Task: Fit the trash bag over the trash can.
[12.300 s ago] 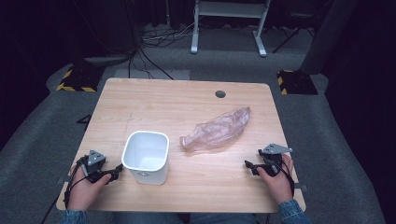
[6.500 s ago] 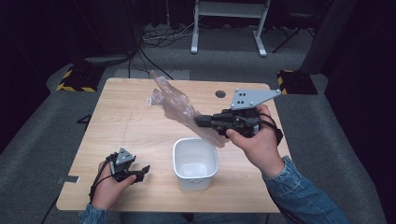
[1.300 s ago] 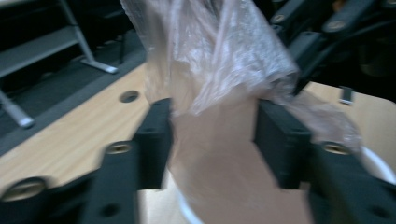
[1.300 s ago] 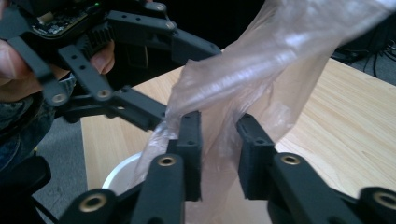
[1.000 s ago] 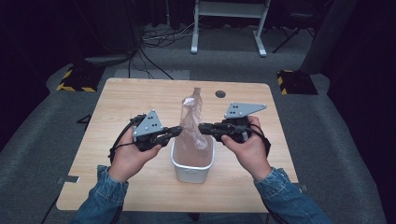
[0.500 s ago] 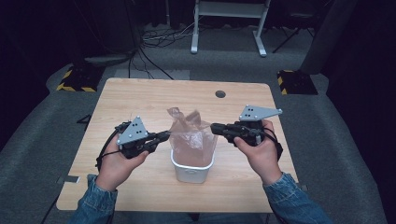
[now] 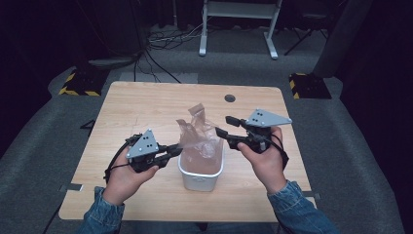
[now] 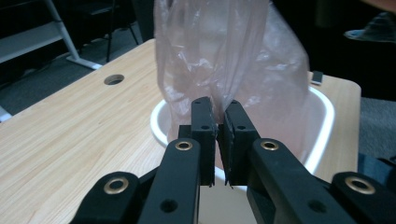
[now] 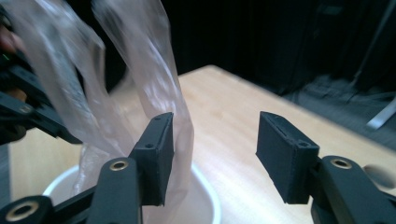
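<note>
Bag: we see one thin pinkish bag point(image 7: 199, 139) standing half inside the bin point(image 7: 202, 178), its lower part down in the white tub and its crumpled top rising above the rim.
Bin: one white bin, upright near the front middle of the tabletop point(image 7: 146, 105), between our two hands.
Left tongs: our left tongs point(image 7: 176, 150) sit at the bin's left rim; in the left gripper view the pads point(image 8: 204, 122) are nearly together with a fold of the bag pinched between them, so we read them as clamped on the bag.
Right tongs: our right tongs point(image 7: 225, 126) have just been opening; in the right gripper view the pads point(image 9: 156, 154) stand well apart, and the film brushes past the near one without being gripped.
Change: a second ago both tongs held the bag up above the bin as a tall narrow strip; now the bag has sunk and spread into the tub, and the left hand is lower and farther left.
Meaning: we judge that the bag is being fitted as a liner, that the right side has been let go, and that its edge now needs a fresh grip to be pulled over the rim.
Count: one bag, one bin, two tongs, one tabletop.
</note>
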### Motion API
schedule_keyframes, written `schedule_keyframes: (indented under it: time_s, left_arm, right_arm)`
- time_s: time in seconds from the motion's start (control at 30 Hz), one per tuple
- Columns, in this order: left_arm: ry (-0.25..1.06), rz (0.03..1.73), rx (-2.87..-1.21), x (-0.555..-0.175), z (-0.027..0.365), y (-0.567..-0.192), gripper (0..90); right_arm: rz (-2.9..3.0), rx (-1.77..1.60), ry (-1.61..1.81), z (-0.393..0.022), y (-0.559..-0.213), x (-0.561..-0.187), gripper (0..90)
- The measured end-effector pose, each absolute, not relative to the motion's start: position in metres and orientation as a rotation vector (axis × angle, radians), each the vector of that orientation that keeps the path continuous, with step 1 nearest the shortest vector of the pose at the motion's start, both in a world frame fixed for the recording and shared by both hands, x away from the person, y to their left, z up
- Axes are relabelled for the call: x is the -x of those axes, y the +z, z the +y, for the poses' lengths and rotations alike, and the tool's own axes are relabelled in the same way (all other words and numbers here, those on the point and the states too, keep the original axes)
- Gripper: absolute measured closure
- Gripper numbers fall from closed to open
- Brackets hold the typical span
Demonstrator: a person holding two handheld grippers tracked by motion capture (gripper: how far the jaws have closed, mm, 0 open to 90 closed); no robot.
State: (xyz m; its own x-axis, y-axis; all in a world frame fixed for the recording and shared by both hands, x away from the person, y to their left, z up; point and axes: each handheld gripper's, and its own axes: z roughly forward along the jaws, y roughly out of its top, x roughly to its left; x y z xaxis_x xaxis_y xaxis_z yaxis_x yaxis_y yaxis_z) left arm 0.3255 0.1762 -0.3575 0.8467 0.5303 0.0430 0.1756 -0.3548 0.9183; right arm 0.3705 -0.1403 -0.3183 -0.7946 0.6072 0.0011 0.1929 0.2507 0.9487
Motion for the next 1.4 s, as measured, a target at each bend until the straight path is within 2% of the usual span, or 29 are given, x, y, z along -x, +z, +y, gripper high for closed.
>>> schedule_keyframes:
  time_s: [0.03, 0.1, 0.13, 0.23, 0.27, 0.3, 0.33, 0.43, 0.47, 0.5, 0.53, 0.57, 0.6, 0.67, 0.77, 0.87, 0.93, 1.0, 1.03, 1.17, 1.27, 1.4]
  left_arm:
    - [0.407, 0.532, -1.919, -0.326, 0.177, -0.358, 84.8]
    - [0.416, 0.540, -1.897, -0.328, 0.177, -0.356, 85.0]
    - [0.421, 0.537, -1.892, -0.328, 0.178, -0.355, 85.0]
    - [0.427, 0.540, -1.881, -0.327, 0.178, -0.353, 84.9]
    - [0.436, 0.545, -1.871, -0.327, 0.179, -0.350, 85.0]
    - [0.436, 0.545, -1.871, -0.327, 0.179, -0.350, 85.2]
    - [0.442, 0.549, -1.869, -0.328, 0.178, -0.349, 85.3]
    - [0.445, 0.552, -1.868, -0.329, 0.178, -0.349, 85.5]
    - [0.436, 0.548, -1.870, -0.329, 0.176, -0.350, 85.2]
    - [0.436, 0.548, -1.870, -0.329, 0.176, -0.350, 84.8]
    - [0.436, 0.547, -1.868, -0.329, 0.175, -0.350, 84.4]
    - [0.436, 0.547, -1.868, -0.329, 0.175, -0.350, 83.8]
    - [0.430, 0.556, -1.857, -0.328, 0.176, -0.350, 82.8]
    - [0.448, 0.573, -1.840, -0.329, 0.180, -0.351, 77.6]
    - [0.453, 0.616, -1.811, -0.331, 0.186, -0.353, 65.1]
    - [0.474, 0.666, -1.804, -0.336, 0.196, -0.357, 61.3]
    - [0.446, 0.678, -1.824, -0.338, 0.197, -0.361, 55.9]
    - [0.438, 0.646, -1.846, -0.338, 0.193, -0.365, 51.7]
    - [0.407, 0.623, -1.856, -0.336, 0.188, -0.365, 51.7]
    - [0.379, 0.572, -1.877, -0.326, 0.178, -0.362, 56.8]
    - [0.409, 0.595, -1.862, -0.320, 0.179, -0.358, 52.8]
    - [0.438, 0.622, -1.833, -0.306, 0.189, -0.348, 52.2]
  right_arm:
    - [2.163, -0.733, 1.560, -0.140, -0.318, -0.371, 46.8]
    - [2.134, -0.637, 1.565, -0.144, -0.307, -0.357, 61.1]
    - [2.161, -0.600, 1.570, -0.143, -0.304, -0.351, 64.2]
    - [2.232, -0.548, 1.578, -0.137, -0.302, -0.342, 61.4]
    - [2.311, -0.534, 1.544, -0.129, -0.305, -0.338, 52.6]
    - [2.311, -0.534, 1.544, -0.129, -0.305, -0.338, 52.6]
    - [2.366, -0.549, 1.520, -0.122, -0.312, -0.337, 48.2]
    - [2.408, -0.565, 1.517, -0.118, -0.318, -0.338, 48.5]
    - [2.471, -0.550, 1.515, -0.114, -0.324, -0.339, 63.7]
    - [2.471, -0.550, 1.515, -0.114, -0.324, -0.339, 63.7]
    - [2.514, -0.513, 1.525, -0.108, -0.326, -0.337, 74.3]
    - [2.514, -0.513, 1.525, -0.108, -0.326, -0.337, 74.3]
    - [2.539, -0.468, 1.525, -0.103, -0.325, -0.333, 82.6]
    - [2.542, -0.415, 1.527, -0.098, -0.324, -0.326, 86.2]
    - [2.551, -0.384, 1.534, -0.095, -0.323, -0.322, 87.2]
    - [2.556, -0.368, 1.537, -0.093, -0.324, -0.317, 86.3]
    - [2.555, -0.376, 1.554, -0.093, -0.325, -0.315, 82.3]
    - [2.548, -0.389, 1.570, -0.093, -0.327, -0.316, 73.8]
    - [2.541, -0.400, 1.581, -0.092, -0.328, -0.317, 70.3]
    - [2.522, -0.416, 1.565, -0.092, -0.332, -0.320, 78.0]
    - [2.472, -0.450, 1.547, -0.097, -0.330, -0.322, 81.4]
    - [2.441, -0.506, 1.545, -0.105, -0.330, -0.326, 81.8]
